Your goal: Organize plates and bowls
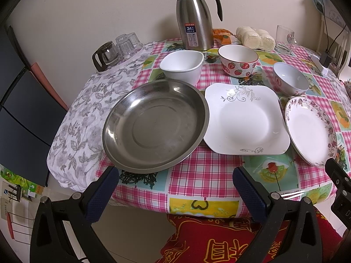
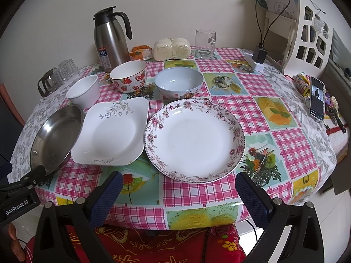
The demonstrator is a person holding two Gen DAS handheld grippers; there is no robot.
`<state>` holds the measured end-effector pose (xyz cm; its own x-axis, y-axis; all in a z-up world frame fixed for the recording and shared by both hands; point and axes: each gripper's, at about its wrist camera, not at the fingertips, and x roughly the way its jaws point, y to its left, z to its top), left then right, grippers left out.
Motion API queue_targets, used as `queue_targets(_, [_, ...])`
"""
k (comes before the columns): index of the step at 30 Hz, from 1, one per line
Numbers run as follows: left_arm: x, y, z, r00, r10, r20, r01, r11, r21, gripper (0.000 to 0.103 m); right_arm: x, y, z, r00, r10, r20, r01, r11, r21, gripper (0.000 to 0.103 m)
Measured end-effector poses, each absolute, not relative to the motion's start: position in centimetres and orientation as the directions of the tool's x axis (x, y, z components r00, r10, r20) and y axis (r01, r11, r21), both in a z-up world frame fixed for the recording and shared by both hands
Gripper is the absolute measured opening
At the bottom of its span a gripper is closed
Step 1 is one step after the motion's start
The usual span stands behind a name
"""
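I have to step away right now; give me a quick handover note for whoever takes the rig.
Left gripper: open, empty, off the table's near edge, facing the steel plate.
Right gripper: open, empty, facing the floral plate.
Front row: steel plate, square plate, floral plate.
Back row: white bowl, strawberry bowl, blue bowl.
Done: nothing stacked.
Left: everything.
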<state>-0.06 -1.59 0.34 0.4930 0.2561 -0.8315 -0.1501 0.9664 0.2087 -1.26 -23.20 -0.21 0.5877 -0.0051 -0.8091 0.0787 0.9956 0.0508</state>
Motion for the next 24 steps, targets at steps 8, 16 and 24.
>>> queue_targets(8, [0.0, -1.3, 0.2, 0.489, 0.237, -0.839, -0.149, 0.971, 0.187, 0.103, -1.2, -23.2, -0.2, 0.588, -0.007, -0.809, 0.078, 0.996, 0.048, 0.103])
queue_targets(16, [0.0, -1.0, 0.3, 0.494, 0.196, -0.847, -0.144, 0.979, 0.142, 0.103, -1.2, -22.6, -0.4, 0.584, -0.020, -0.811, 0.064, 0.998, 0.021, 0.103])
queue_targets(24, [0.5, 2.7, -0.3, 0.465, 0.060, -0.883, -0.199, 0.979, -0.039, 0.103, -0.6, -21.7, -0.4, 0.570, -0.018, -0.821, 0.036, 0.999, 0.003, 0.103])
